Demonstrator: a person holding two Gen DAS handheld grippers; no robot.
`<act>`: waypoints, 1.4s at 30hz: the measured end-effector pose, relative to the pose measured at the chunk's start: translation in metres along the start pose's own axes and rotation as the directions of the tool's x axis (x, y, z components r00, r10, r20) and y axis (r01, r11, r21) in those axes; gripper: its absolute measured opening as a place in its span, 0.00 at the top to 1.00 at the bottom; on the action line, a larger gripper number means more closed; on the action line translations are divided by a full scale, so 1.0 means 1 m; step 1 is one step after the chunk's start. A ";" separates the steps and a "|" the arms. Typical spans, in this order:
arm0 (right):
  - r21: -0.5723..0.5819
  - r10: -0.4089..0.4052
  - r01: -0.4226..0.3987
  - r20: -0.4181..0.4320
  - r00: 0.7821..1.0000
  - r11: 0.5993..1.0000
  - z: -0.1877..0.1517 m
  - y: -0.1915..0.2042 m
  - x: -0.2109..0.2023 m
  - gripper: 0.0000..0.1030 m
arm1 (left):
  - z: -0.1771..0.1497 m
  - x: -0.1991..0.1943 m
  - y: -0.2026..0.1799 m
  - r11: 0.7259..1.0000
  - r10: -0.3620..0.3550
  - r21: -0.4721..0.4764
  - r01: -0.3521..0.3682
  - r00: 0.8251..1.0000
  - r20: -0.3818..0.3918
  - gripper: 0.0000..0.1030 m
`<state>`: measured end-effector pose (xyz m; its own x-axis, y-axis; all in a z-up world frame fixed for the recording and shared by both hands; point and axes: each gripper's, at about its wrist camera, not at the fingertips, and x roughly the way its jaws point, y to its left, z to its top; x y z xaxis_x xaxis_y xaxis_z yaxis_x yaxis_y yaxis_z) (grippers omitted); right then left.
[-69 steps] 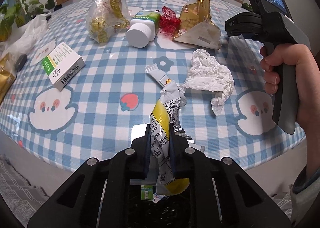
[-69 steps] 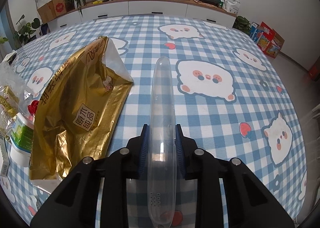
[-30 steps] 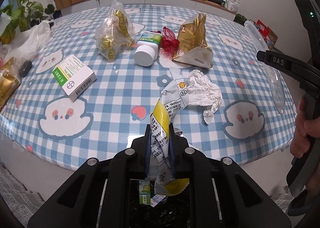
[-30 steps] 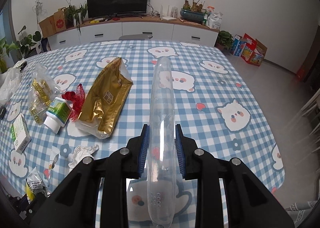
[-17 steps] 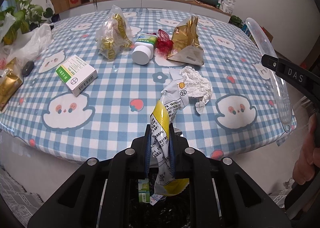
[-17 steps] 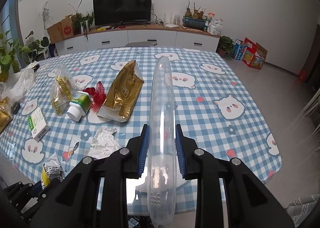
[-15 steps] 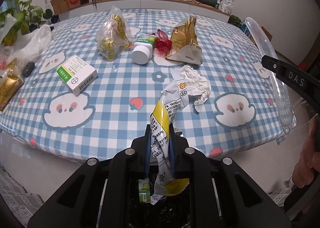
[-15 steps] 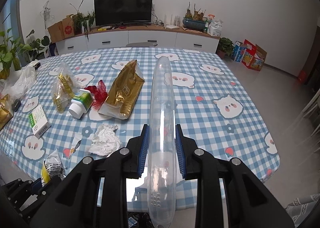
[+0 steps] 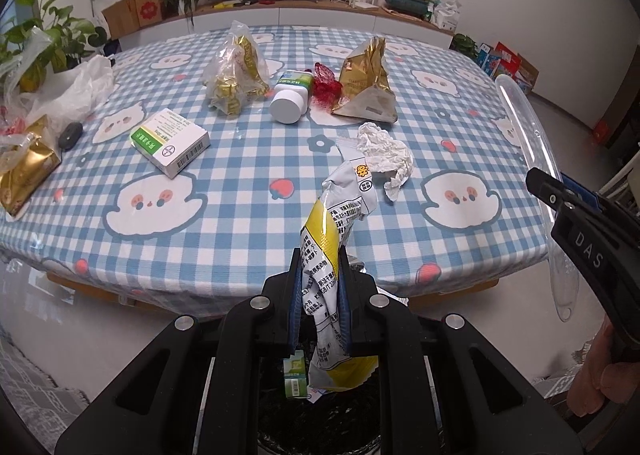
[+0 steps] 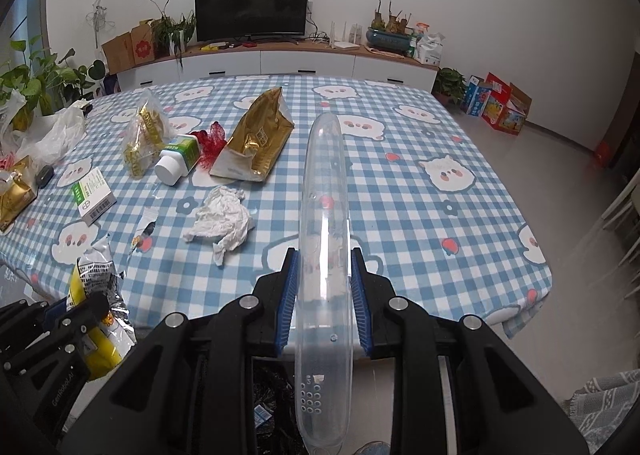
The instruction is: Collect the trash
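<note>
My left gripper (image 9: 319, 275) is shut on a silver and yellow snack wrapper (image 9: 340, 215), held off the near table edge above a bin lined with a black bag (image 9: 320, 407). My right gripper (image 10: 323, 275) is shut on a long clear plastic case (image 10: 323, 215), also past the table edge; black bag (image 10: 272, 395) shows below it. On the table lie a crumpled white tissue (image 9: 384, 155), a gold foil bag (image 9: 366, 75), a white bottle (image 9: 290, 97), red netting (image 9: 326, 85), a clear candy bag (image 9: 236, 71) and a green-white box (image 9: 170, 141).
The table has a blue checked cloth (image 9: 240, 183). At its left edge lie a gold packet (image 9: 24, 171), a dark round thing (image 9: 70, 133) and white plastic bags (image 9: 76, 83). A torn sachet (image 10: 146, 227) lies by the tissue. Plants, a TV and a low cabinet stand behind.
Both grippers have drawn back from the table with their loads, so the table edge and more of the room now show. The grips have not changed.
</note>
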<state>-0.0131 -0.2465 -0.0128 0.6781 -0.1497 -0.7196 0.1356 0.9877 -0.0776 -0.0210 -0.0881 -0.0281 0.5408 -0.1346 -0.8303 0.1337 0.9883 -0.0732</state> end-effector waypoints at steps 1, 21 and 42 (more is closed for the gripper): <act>-0.004 0.001 -0.001 -0.002 1.000 1.000 -0.005 0.001 -0.002 0.76 | -0.004 -0.001 0.001 1.000 -0.003 -0.002 0.003 1.000 -0.003 0.86; -0.007 0.022 -0.022 -0.047 0.999 1.000 -0.096 0.008 -0.039 0.76 | -0.091 -0.015 0.008 0.999 0.015 -0.041 -0.016 1.000 -0.016 0.86; -0.006 0.010 -0.011 -0.149 0.989 1.000 -0.180 0.016 -0.013 0.76 | -0.156 0.035 0.006 0.999 0.027 -0.042 -0.029 0.999 -0.047 0.86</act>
<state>-0.1501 -0.2203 -0.1289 0.5644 -0.1315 -0.8150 0.1240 0.9895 -0.0738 -0.1306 -0.0763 -0.1441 0.5049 -0.1047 -0.8568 0.0828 0.9939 -0.0726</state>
